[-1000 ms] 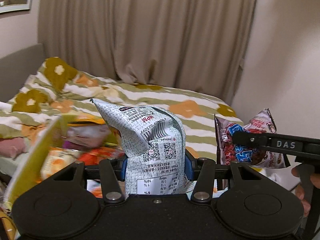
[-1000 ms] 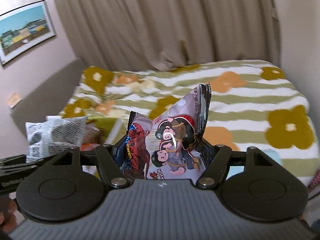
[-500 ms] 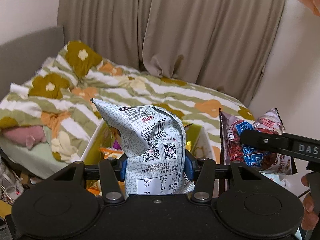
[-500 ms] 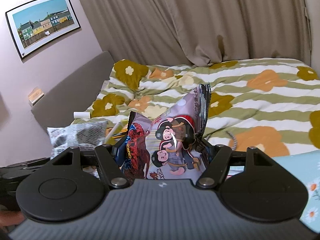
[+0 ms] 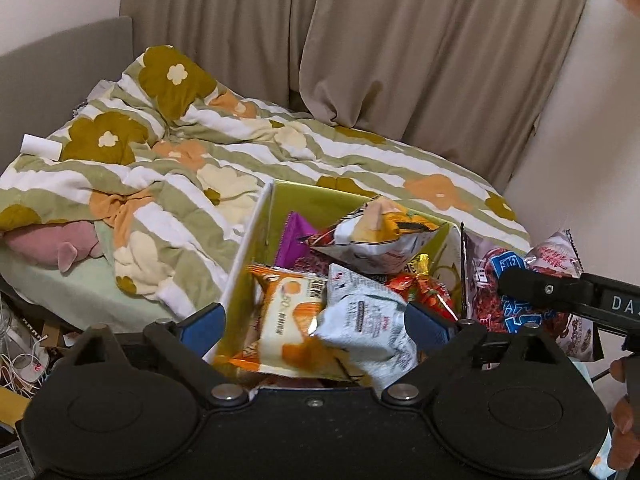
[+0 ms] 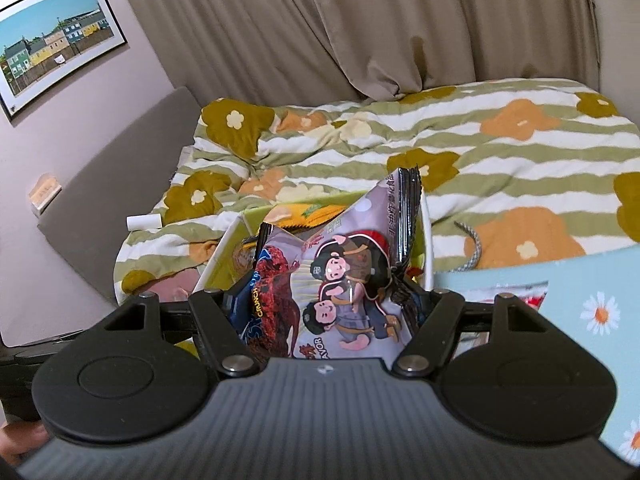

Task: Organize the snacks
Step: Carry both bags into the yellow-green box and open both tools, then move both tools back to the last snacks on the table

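The left gripper [image 5: 316, 320] stood open above the box [image 5: 248, 240], the white bag [image 5: 368, 320] loose between its fingers; the right gripper [image 6: 320, 304], clamping the purple bag [image 6: 340, 280], sat just right of the box

A flowered, striped quilt [image 5: 248, 160] lies rumpled over the bed, against a grey headboard [image 6: 120, 152]. Beige curtains [image 5: 400, 48] hang behind. A framed picture [image 6: 56, 44] of coloured houses hangs on the wall. A pink plush [image 5: 52, 242] pokes from under the quilt's edge.
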Demonstrator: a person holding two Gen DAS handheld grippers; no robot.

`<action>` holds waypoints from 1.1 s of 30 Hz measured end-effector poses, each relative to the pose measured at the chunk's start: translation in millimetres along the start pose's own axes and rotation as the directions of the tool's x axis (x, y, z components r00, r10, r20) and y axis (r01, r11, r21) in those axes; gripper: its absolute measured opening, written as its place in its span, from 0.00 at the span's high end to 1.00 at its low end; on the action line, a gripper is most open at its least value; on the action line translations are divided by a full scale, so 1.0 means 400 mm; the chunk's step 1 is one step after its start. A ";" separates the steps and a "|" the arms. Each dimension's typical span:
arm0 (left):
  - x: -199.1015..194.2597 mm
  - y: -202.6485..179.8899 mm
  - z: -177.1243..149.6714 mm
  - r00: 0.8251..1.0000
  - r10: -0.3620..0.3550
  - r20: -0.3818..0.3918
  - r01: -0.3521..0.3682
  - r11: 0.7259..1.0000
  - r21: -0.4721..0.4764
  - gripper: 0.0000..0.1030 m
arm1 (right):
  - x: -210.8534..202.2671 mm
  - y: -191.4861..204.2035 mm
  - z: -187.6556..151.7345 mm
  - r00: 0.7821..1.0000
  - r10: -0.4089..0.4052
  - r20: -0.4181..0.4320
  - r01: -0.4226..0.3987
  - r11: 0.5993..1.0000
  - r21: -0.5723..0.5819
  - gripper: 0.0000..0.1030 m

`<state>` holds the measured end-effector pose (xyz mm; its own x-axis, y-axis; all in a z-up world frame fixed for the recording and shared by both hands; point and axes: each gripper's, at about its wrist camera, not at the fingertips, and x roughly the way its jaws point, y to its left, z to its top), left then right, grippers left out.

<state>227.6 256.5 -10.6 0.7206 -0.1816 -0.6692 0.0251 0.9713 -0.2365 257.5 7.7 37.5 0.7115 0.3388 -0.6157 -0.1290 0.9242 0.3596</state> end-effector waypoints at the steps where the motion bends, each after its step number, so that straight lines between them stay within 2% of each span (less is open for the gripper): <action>1: 0.000 0.004 0.002 1.000 -0.001 0.001 0.001 1.000 -0.001 0.05 | 0.000 0.007 -0.004 1.000 -0.002 -0.002 0.002 1.000 0.000 0.17; 6: -0.008 0.017 0.013 1.000 0.001 0.015 -0.001 1.000 -0.005 0.05 | 0.007 0.027 -0.014 1.000 -0.003 -0.005 0.003 1.000 -0.001 0.16; 11: -0.020 0.027 0.026 0.999 0.010 0.031 -0.010 1.000 -0.009 0.05 | 0.033 0.047 0.011 0.999 0.051 0.004 -0.051 0.998 0.020 0.13; 13: -0.021 0.024 0.028 0.999 0.020 0.029 -0.020 1.000 0.008 0.05 | 0.047 0.045 0.019 0.998 0.058 0.002 -0.058 0.997 0.041 0.00; 18: -0.019 0.019 0.019 0.999 0.022 0.029 -0.023 1.000 0.019 0.05 | 0.055 0.028 0.024 0.999 0.026 0.031 -0.028 0.997 0.066 0.00; 27: -0.004 0.009 0.014 1.000 -0.015 0.009 0.015 0.999 0.041 0.05 | 0.020 0.033 0.008 0.997 -0.020 0.081 0.021 1.000 -0.005 0.00; 33: -0.020 -0.023 0.015 0.999 -0.019 0.026 0.017 0.998 0.065 0.05 | -0.016 0.014 0.002 0.994 -0.042 0.099 0.042 0.999 0.000 0.00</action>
<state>225.8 250.1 1.0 0.7378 -0.1959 -0.6459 0.0828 0.9760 -0.2015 252.9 10.7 44.1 0.7812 0.2804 -0.5577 -0.0986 0.9377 0.3333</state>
